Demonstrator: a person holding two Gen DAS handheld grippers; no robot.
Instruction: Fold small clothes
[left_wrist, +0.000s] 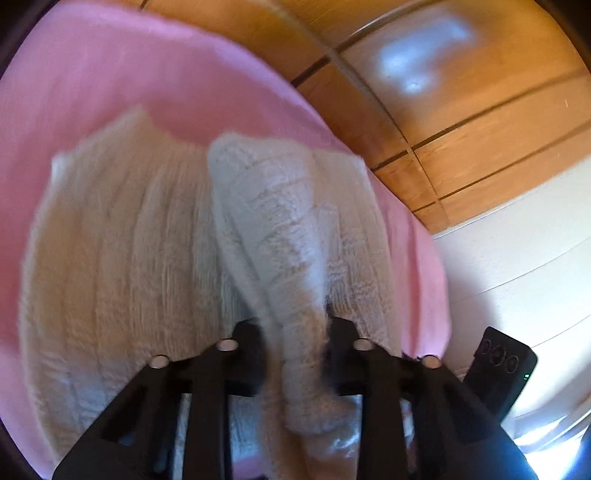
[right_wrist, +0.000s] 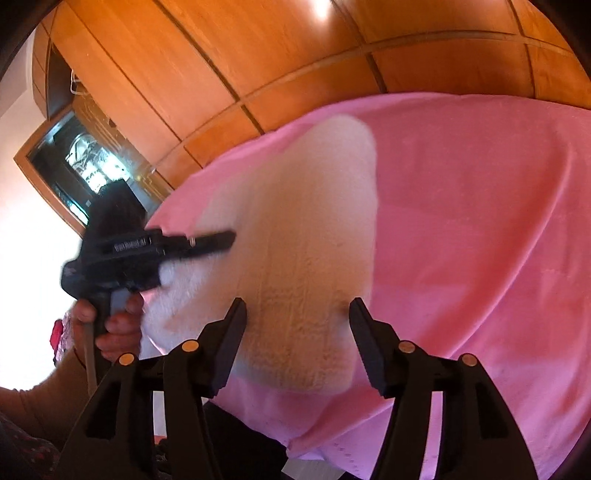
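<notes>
Cream knit sweater (left_wrist: 129, 240) on pink cloth (left_wrist: 92, 92), left jaws pinching sleeve (left_wrist: 280, 236), right jaws spread

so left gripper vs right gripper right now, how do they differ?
The left gripper is clamped on a bunched fold of the white knit garment; the right gripper stands open with nothing pinched. The left jaws sit close together, the right jaws wide apart. The left lifts fabric off the pink cloth; the right only hovers over the garment's near edge. Both are black two-finger tools pointing down at the garment.
</notes>
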